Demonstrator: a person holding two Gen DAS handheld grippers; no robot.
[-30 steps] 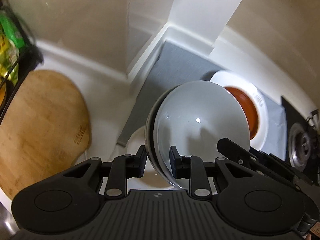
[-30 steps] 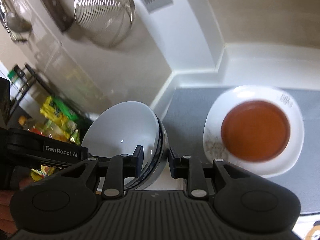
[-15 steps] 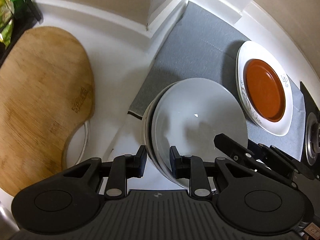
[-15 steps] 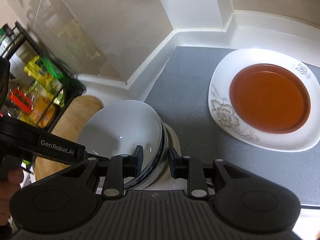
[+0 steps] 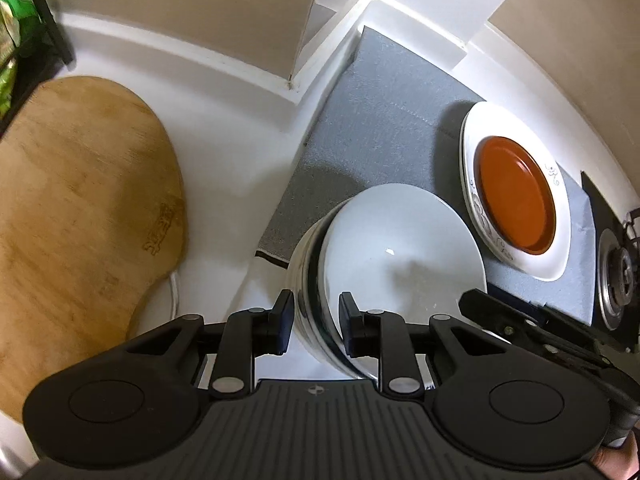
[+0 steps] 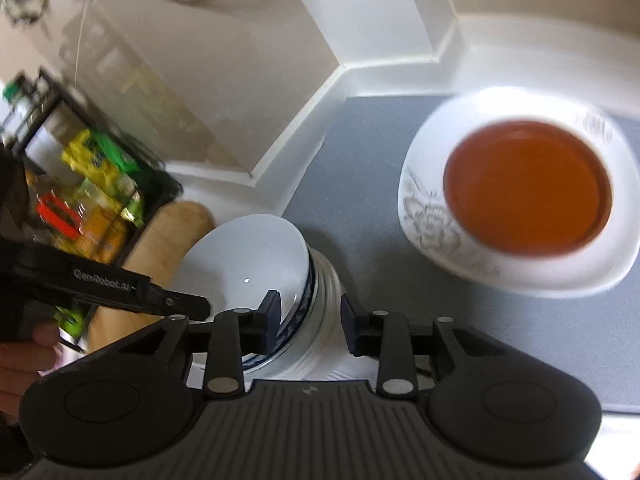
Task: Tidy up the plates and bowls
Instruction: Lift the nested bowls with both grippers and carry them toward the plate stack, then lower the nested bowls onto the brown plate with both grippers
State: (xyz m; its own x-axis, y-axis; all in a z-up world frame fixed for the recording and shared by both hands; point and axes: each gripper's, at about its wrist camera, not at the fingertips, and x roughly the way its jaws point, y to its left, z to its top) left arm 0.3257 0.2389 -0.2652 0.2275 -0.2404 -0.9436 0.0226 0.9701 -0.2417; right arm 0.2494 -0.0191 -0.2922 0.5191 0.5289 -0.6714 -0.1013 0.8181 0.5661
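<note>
Both grippers, left (image 5: 313, 322) and right (image 6: 307, 318), clamped on stacked white ceramic bowls (image 5: 400, 264) at lower centre; orange-centred white plate (image 6: 520, 196) upper right.

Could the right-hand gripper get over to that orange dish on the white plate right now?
Probably not yet. The right gripper has its jaws around the rim of the stacked bowls, as does the left gripper. The orange dish itself lies uncovered on the grey mat.
</note>
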